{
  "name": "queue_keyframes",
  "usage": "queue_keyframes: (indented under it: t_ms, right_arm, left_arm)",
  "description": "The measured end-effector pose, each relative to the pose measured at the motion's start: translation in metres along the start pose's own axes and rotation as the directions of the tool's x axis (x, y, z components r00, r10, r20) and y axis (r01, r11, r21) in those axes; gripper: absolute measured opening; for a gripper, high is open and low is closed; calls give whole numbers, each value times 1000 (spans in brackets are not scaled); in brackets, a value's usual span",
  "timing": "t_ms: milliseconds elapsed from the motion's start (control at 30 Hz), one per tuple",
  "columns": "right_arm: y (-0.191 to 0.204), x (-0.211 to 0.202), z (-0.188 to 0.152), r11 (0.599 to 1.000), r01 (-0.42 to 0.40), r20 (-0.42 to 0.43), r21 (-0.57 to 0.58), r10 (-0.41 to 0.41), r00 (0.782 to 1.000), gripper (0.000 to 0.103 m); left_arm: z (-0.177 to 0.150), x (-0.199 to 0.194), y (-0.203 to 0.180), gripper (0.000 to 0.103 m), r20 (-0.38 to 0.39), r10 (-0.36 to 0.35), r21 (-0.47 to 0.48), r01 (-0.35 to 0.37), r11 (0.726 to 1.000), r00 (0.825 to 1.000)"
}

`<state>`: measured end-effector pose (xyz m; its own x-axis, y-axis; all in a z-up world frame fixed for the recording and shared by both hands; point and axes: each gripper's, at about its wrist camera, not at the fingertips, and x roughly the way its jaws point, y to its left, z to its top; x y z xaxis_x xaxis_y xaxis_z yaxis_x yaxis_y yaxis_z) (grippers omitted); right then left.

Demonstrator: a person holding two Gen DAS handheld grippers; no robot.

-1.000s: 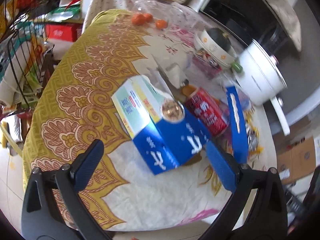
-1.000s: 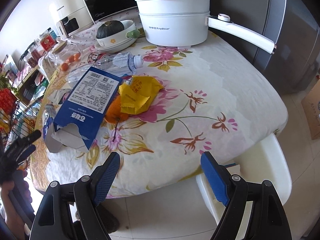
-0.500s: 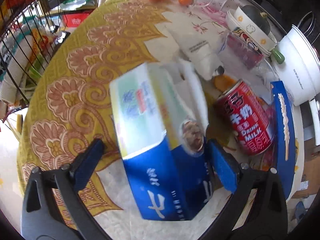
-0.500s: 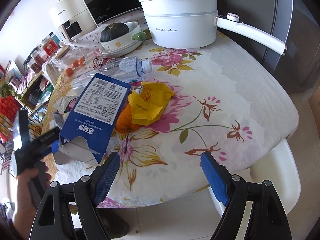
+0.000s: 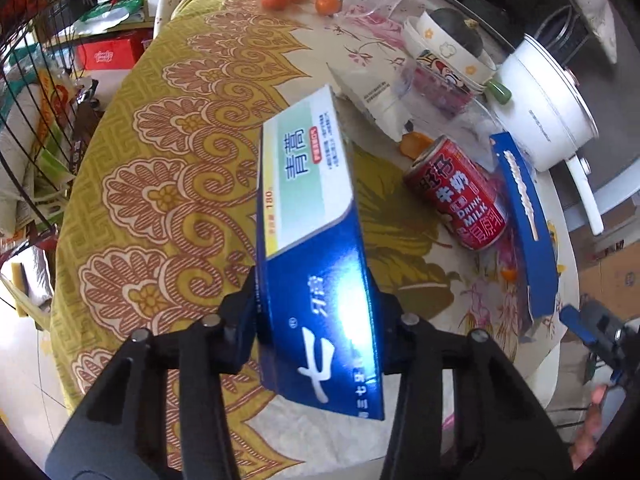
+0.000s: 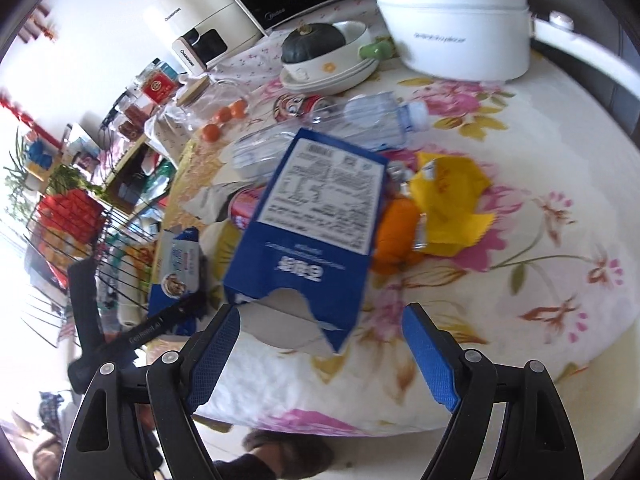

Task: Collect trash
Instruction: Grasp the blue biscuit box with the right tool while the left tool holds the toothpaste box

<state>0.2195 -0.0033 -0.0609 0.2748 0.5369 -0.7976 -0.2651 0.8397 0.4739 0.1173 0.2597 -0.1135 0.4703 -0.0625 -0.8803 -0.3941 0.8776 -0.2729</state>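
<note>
Your left gripper (image 5: 316, 320) has its fingers clamped on the near end of a blue box (image 5: 312, 240), one finger on each long side, the box pointing away over the yellow-patterned left part of the counter (image 5: 160, 184). To its right a red can (image 5: 456, 194) lies on its side, with a torn blue carton (image 5: 524, 224) just beyond it. Far right stands a white pot (image 5: 544, 120).

In the right wrist view, your right gripper (image 6: 320, 360) hangs at the counter's near edge, fingers wide and holding nothing. The carton (image 6: 316, 224) lies just ahead of the left finger (image 6: 214, 356), its ripped end toward you. A yellow wrapper (image 6: 452, 208) lies right of it, a clear bottle (image 6: 360, 120) beyond.
</note>
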Motion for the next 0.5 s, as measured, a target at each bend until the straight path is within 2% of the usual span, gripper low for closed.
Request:
queue_keyframes:
  t_ms: [167,200,333,500]
  right_arm:
    - [5,4,8,994,-58,25,92,56,998,94]
    - [9,5,9,992,-65,35,106,62,997,100]
    - [18,13,12,993,-14,59,116,7,998,103]
    - [11,36,10,985,29,19,172,-33,999,103]
  left_arm:
    - [-7,-3,-9,44,6,-7,58,6,998,1000]
    - [-6,-2,-10,44,5,-9,69,8,998,1000]
    - [-5,0,-13,44,1,-14,102,13,995,1000]
    - [-5,0,-9,44,-4,-35,93,36,995,999]
